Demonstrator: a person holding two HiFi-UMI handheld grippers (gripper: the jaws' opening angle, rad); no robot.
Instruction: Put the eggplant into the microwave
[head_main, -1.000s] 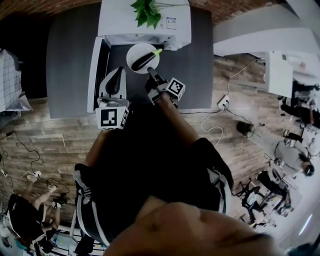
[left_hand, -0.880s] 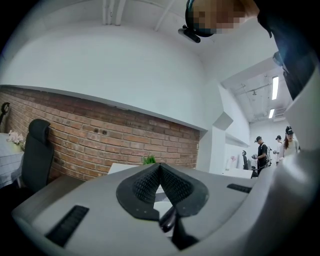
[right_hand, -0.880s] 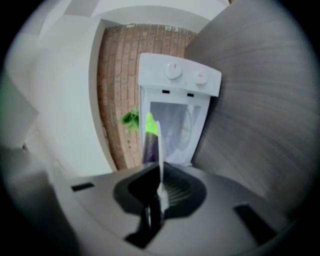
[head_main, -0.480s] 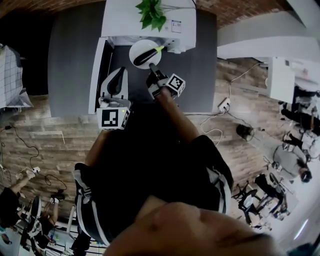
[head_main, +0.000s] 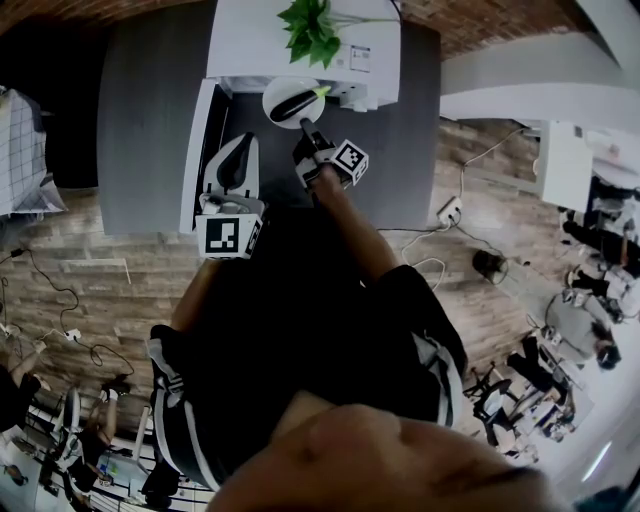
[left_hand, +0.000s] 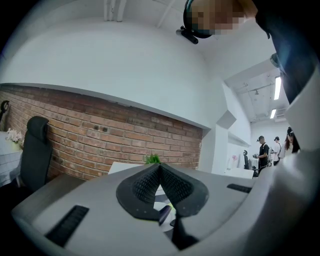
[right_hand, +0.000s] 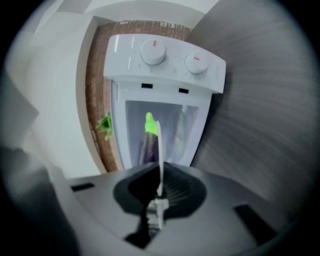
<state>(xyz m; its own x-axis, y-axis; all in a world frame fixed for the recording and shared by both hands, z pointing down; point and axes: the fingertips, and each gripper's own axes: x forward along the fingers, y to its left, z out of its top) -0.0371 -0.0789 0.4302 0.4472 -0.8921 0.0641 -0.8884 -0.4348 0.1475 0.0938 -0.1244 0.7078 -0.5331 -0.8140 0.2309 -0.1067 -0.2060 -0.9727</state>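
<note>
A dark purple eggplant (head_main: 291, 102) with a green stem lies on a white plate (head_main: 277, 92) at the mouth of the white microwave (head_main: 300, 45). My right gripper (head_main: 306, 128) is shut on the plate's near rim. In the right gripper view the plate (right_hand: 161, 145) shows edge-on between the jaws of the right gripper (right_hand: 160, 192), with the eggplant (right_hand: 148, 142) beyond it in front of the microwave (right_hand: 165, 65) cavity. My left gripper (head_main: 237, 150) hangs beside the open door (head_main: 197, 150); it (left_hand: 160, 167) is shut with nothing in it.
A potted green plant (head_main: 312, 25) stands on top of the microwave. The microwave sits on a dark grey table (head_main: 140, 120) against a brick wall. A power strip (head_main: 447, 208) and cables lie on the wooden floor at the right. People stand far right.
My right gripper has carried the plate with the eggplant further toward the microwave opening. The left gripper has stayed where it was.
</note>
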